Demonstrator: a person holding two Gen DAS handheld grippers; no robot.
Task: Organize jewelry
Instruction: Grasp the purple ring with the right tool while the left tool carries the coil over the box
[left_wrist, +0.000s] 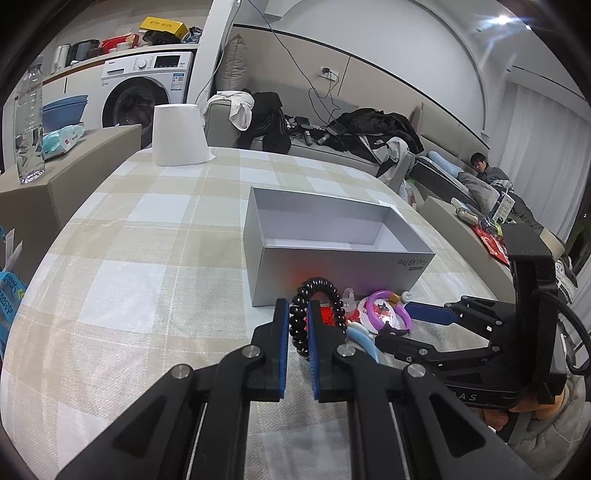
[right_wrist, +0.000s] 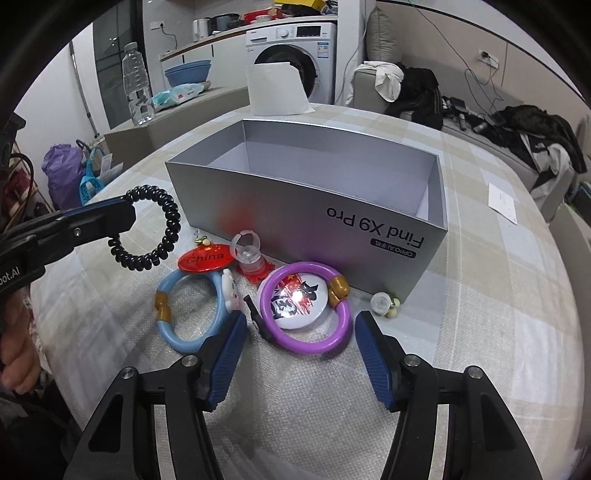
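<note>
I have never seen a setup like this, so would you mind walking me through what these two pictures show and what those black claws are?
There is no robot: a person holds a two-finger gripper in each hand, and each gripper carries a wide-angle camera that looks along its fingers. So each picture is one gripper's own view.

In the left-hand view, the left gripper is shut on a black coiled hair tie; the right-hand view shows it lifted off the table.

The right gripper stands open, its blue pads on either side of a purple bangle, not pressing it. A round white badge lies inside that bangle.

On the checked tablecloth also lie a blue bangle, a red badge reading China, a clear plastic ring and an open silver box, presumably for the jewelry.
</note>
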